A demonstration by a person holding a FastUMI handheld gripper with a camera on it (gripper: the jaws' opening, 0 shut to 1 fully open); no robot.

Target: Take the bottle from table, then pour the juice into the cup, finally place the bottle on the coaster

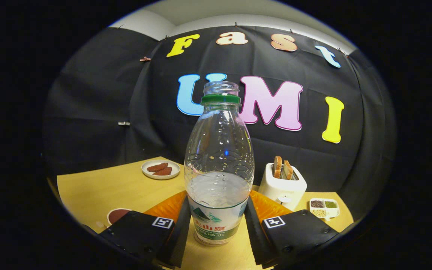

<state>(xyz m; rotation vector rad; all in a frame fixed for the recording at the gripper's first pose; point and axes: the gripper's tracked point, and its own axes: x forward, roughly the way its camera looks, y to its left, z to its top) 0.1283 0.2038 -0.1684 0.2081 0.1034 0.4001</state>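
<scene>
A clear plastic bottle (219, 157) with a green neck ring and no cap stands upright between my fingers, roughly half full of clear liquid. My gripper (218, 228) is shut on its labelled lower part, one finger pressing on each side. The bottle's base is at or just above the yellow table (99, 187); I cannot tell if it touches. An orange coaster (165, 206) lies just behind the bottle, showing on both sides of it. A white-rimmed cup (116, 215) with a dark inside sits beside the left finger, partly hidden by it.
A white toaster (282, 185) with two bread slices stands beyond the right finger. Next to it lies a small white divided dish (324, 208) of seasonings. A white plate (161, 169) with reddish-brown pieces sits at the back left of the table.
</scene>
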